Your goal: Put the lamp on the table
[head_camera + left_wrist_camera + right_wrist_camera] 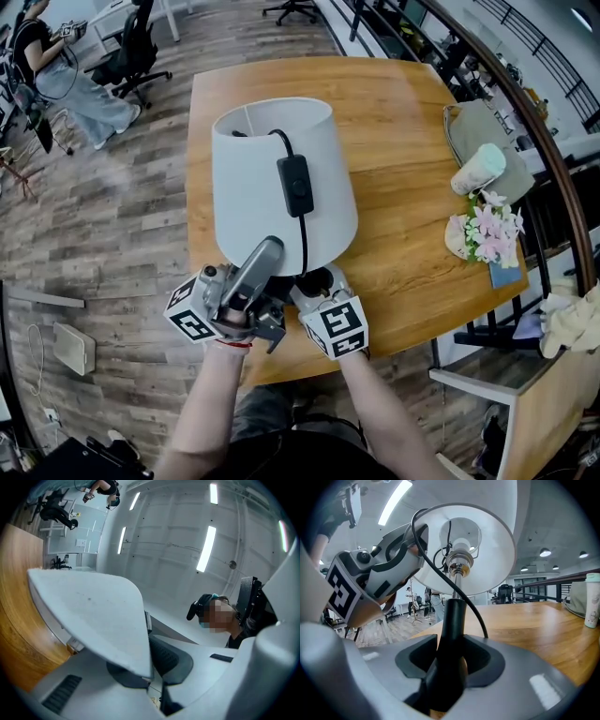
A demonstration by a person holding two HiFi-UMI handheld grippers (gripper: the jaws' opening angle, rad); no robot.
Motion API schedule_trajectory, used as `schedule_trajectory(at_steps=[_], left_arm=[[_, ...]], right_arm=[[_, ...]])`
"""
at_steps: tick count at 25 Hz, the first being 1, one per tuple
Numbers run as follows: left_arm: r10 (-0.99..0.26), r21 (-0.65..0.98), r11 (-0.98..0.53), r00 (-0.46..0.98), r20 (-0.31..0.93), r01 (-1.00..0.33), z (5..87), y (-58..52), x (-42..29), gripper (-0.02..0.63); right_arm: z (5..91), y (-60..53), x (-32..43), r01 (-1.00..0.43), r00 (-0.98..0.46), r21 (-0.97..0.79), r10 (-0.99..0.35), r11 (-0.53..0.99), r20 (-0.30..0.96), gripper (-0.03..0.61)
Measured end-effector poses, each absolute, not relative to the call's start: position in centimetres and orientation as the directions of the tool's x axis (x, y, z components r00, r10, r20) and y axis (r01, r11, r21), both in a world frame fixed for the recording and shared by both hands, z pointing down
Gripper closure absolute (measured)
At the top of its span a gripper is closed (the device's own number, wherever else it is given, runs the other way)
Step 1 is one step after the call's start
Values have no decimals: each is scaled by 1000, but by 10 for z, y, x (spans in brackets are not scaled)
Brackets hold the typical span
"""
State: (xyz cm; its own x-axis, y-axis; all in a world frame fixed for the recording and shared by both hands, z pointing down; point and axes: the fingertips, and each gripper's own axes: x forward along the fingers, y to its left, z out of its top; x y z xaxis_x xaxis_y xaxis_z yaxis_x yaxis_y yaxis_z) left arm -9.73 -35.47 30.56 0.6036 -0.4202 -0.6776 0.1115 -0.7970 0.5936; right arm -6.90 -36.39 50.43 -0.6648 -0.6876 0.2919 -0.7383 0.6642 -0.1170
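Observation:
The lamp has a white shade (281, 183) and a black cord with an inline switch (298, 184) draped over it. It is held tilted above the near part of the wooden table (403, 122), shade pointing away from me. My left gripper (246, 292) is shut on the shade's near rim (98, 620), which sits pinched between its jaws (149, 668). My right gripper (323, 289) is shut on the lamp's black stem (451, 630), with the bulb socket (458, 559) and the shade's inside (492, 550) above it. The lamp's base is hidden.
On the table's right side stand a pale tumbler (478, 169), a grey bag (487, 127) and a bunch of pink flowers (487, 232). A railing (544, 141) runs beyond. On the wood floor at upper left are an office chair (131, 52) and a seated person (56, 75).

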Motion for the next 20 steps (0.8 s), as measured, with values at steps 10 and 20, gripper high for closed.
schedule_trajectory(at_steps=[10, 20], left_arm=[[-394, 579, -804, 609, -689, 135, 309, -360, -95, 614], [-367, 566, -814, 639, -676, 132, 309, -347, -85, 615]], right_arm=[[506, -374, -67, -749, -651, -86, -706, 657, 279, 398], [504, -369, -62, -776, -616, -65, -733, 627, 289, 390]])
